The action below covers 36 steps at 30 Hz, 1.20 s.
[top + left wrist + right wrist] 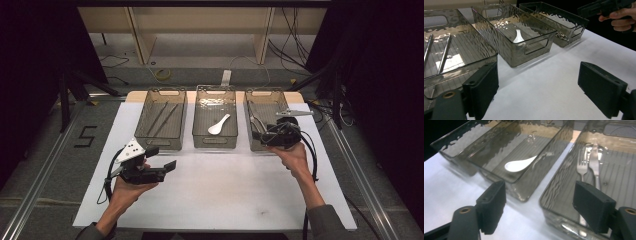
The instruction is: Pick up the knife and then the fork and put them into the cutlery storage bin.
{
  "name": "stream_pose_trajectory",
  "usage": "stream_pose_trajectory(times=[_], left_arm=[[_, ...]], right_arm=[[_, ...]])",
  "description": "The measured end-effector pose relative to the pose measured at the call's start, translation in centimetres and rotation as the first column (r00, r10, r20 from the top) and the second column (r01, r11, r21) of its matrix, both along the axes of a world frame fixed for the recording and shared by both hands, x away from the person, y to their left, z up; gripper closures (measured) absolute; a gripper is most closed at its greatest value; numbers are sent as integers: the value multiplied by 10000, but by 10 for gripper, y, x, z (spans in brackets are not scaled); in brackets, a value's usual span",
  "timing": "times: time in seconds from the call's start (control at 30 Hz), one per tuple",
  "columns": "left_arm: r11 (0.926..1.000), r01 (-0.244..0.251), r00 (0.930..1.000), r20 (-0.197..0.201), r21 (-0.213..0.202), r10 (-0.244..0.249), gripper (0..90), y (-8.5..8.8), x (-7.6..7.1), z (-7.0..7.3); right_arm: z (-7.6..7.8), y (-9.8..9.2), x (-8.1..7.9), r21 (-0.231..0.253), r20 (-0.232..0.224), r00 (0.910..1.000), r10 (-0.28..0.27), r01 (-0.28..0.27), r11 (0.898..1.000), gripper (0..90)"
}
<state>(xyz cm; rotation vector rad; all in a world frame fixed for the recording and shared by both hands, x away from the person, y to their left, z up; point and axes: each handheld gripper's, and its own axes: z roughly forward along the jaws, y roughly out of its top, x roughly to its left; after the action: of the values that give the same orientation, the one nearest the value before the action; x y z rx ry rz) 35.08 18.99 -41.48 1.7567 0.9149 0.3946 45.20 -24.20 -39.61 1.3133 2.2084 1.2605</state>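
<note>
Near the table's front edge, the left gripper (161, 157) hovers over the white sheet (215, 195), jaws spread and empty. Farther back, the right gripper (257, 131) hangs over the right bin (260, 145), released, above a fork (581, 168) and knife (594, 163) lying inside.

Beyond the white-topped counter (215, 200), a grey floor (200, 60) strewn with cables (295, 40) meets pale wooden shelving (200, 20), black curtains darkening both sides.
</note>
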Motion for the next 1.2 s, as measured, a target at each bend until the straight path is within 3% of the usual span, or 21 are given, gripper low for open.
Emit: stream_pose_trajectory(times=[0.33, 0.57, 0.73, 1.1, 1.2], left_arm=[[10000, 7, 10000, 55, -23, -7, 162, 1, -1, 1], [9991, 116, 9999, -108, -408, -120, 162, 2, 0, 2], [9991, 211, 9997, -65, -375, -214, 162, 1, -1, 2], [9974, 450, 9989, -131, -562, -458, 162, 1, -2, 2], [9970, 479, 9987, -169, -610, -490, 162, 1, -1, 2]], right_arm=[[-10, 4, -30, 447, 476, 9982, 369, -390, 9982, 267], [-13, 1, -52, 758, 902, 9941, 609, -678, 9948, 267], [-16, -5, -70, 1034, 1098, 9916, 690, -805, 9914, 266], [-23, -17, -102, 1243, 1389, 9877, 716, -892, 9882, 258], [-28, -16, -109, 988, 1472, 9863, 749, -900, 9910, 245]])
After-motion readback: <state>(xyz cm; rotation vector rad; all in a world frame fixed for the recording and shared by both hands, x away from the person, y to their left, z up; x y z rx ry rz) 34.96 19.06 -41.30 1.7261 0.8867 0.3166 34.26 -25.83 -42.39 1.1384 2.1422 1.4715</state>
